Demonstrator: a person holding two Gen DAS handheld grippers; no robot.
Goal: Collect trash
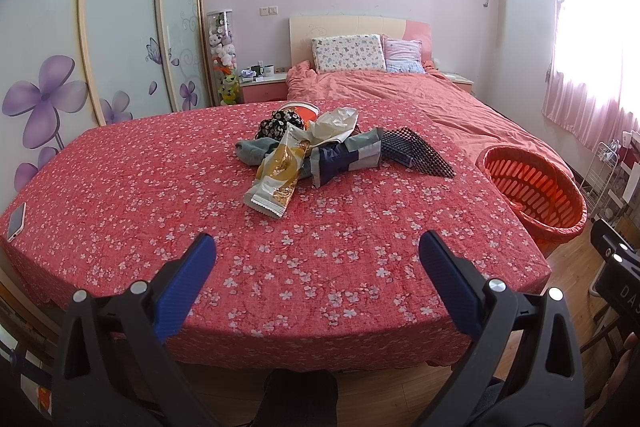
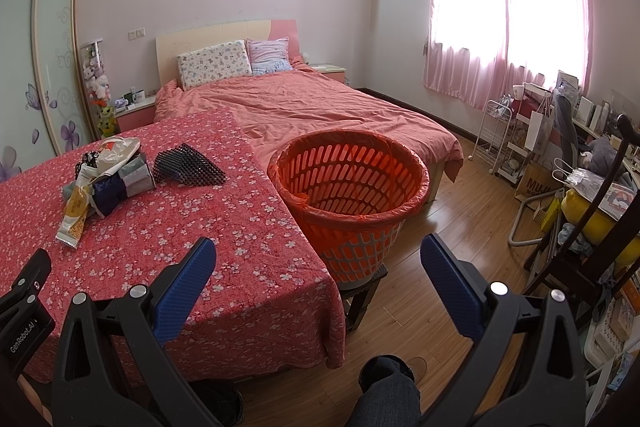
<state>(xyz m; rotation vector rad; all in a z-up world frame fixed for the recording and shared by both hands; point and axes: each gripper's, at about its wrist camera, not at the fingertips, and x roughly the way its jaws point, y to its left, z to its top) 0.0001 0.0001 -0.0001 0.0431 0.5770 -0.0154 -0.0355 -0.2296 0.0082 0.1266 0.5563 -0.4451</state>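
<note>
A heap of trash lies mid-table on the red flowered cloth [image 1: 160,195]: a yellow-and-white snack wrapper [image 1: 278,175] at the front, a blue-and-grey packet [image 1: 344,157], a crumpled cream bag [image 1: 334,125], a black mesh piece [image 1: 416,149], a dark flowered item [image 1: 278,123]. The same wrapper [image 2: 76,211] and mesh piece [image 2: 186,167] show at the left of the right wrist view. An orange slotted basket [image 2: 348,187] lined with an orange bag stands off the table's right corner. My left gripper [image 1: 318,247] hangs open over the near table edge. My right gripper [image 2: 318,247] is open near the basket, holding nothing.
A phone [image 1: 16,221] rests at the table's left edge. Behind is a bed [image 2: 304,107] with a pink cover, a wardrobe [image 1: 120,27] on the left. Cluttered shelves and a cart [image 2: 500,135] line the right wall. A person's knee [image 2: 388,395] shows below, above wooden floor [image 2: 460,227].
</note>
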